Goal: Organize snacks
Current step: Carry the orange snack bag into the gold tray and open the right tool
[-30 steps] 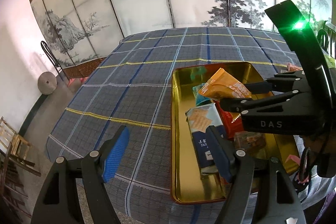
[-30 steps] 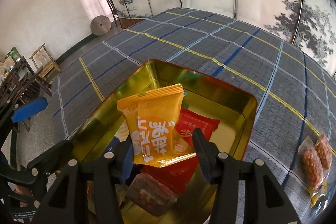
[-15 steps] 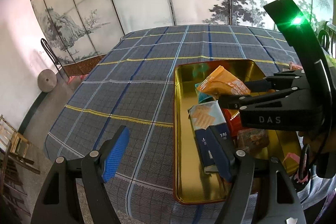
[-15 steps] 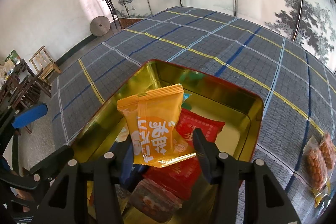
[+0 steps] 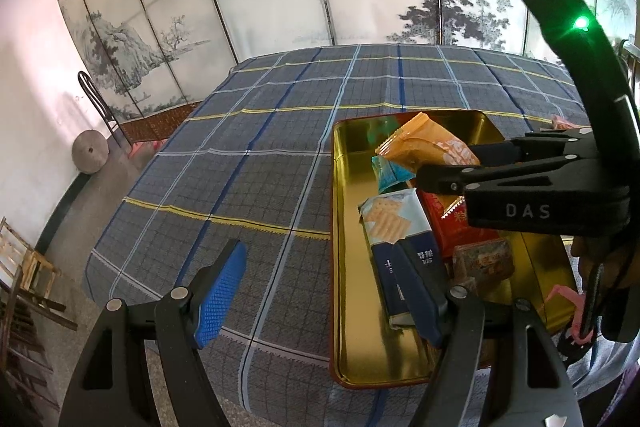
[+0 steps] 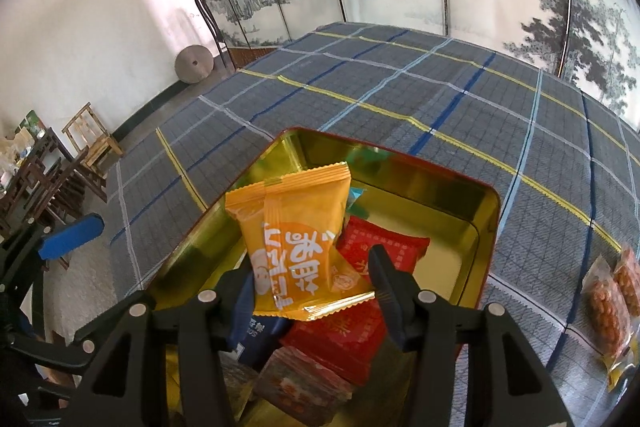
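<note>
The orange snack packet hangs in my right tool, pinched by its lower part between the two fingers, its crimped top edge standing free above the gold tin; it looks to me like a light, puffy, air-filled pouch with slick film, so I judge it will crumple if squeezed hard and may slide if held only by the seal; the body just above the lower crimp, where I have it, seems the best place to grip. Under it in the tin lie a red packet, a dark blue cracker pack along the left side, a teal packet further back, and a small brown wrapped block at the near end; the far right of the tin floor is bare, and I would guess the orange one belongs there. The tin sits on the bench under a plaid cloth; to the right, well apart from the tin, a clear bag of nuts lies on the cloth, not yet gathered. My left tool is spread wide and holds nothing, hovering at the tin's near left corner.
</note>
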`<state>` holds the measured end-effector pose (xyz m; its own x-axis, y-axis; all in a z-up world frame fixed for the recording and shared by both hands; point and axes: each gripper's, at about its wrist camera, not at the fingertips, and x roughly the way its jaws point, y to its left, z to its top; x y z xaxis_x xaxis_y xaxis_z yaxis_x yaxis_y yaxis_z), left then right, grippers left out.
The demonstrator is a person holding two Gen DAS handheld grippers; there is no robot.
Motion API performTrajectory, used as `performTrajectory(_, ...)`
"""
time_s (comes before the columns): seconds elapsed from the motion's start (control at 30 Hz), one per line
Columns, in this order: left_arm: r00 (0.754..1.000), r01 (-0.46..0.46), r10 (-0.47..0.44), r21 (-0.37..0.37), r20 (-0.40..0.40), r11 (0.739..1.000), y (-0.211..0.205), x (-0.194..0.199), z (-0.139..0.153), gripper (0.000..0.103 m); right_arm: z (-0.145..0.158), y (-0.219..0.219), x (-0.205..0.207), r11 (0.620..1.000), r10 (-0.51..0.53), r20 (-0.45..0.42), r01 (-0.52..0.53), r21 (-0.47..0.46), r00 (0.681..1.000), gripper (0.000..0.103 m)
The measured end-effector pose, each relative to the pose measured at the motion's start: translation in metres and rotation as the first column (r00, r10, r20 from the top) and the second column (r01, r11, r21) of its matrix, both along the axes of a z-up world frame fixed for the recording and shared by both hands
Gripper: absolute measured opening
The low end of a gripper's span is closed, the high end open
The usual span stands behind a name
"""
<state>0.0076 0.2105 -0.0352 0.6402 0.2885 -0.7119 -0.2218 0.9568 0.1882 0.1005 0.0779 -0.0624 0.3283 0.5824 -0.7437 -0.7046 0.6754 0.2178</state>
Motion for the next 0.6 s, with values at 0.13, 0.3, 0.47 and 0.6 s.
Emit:
performTrajectory(0.13, 1.000, -0.005, 0.005, -0.003, -0.002, 1.000, 0.002, -0.001, -0.002, 0.072, 0.003, -0.002, -0.002, 1.000, 0.006, 0.007, -0.006, 0.014, 1.000, 0.055)
performTrajectory(0.3, 1.000, -0.005, 0.005, -0.003, -0.003, 1.000, 0.003, -0.001, -0.002, 0.072, 0.004, -0.005, -0.001, 0.999, 0.002, -0.002, -0.002, 0.040, 1.000, 0.055)
performTrajectory(0.47, 1.000, -0.007, 0.007, -0.005, -0.007, 1.000, 0.004, -0.002, -0.003, 0.072, 0.006, -0.010, 0.002, 0.997, -0.012, -0.003, 0.012, 0.071, 1.000, 0.060)
performTrajectory(0.6, 1.000, -0.009, 0.009, -0.005, -0.009, 1.000, 0.005, -0.001, -0.003, 0.072, 0.010, -0.016, 0.004, 0.993, -0.019, -0.004, 0.019, 0.114, 1.000, 0.066)
